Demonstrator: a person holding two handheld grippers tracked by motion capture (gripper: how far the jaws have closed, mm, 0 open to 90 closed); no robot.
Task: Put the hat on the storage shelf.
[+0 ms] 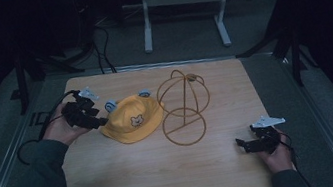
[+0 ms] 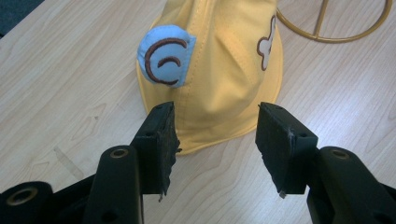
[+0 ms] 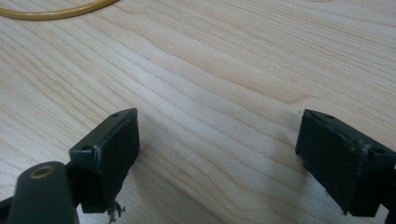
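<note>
I see the hat (image 1: 132, 119) lying flat on the table (image 1: 167, 174), left of centre, just beside the wire stand (image 1: 182, 106), whose base ring sits to the hat's right. The hat is yellow, with a blue ear patch (image 2: 164, 56) on its side and a small face print on the crown.

My left gripper (image 1: 91, 116) is at the hat's left edge. In the left gripper view its jaws stand spread, one on each side of the brim; the brim lies between them, and the pads do not press on it.

My right gripper (image 1: 246, 144) rests low over bare table near the right front corner, well apart from the hat. Its jaws are spread wide with only wood between them; the stand's ring shows at the top left of the right gripper view.
</note>
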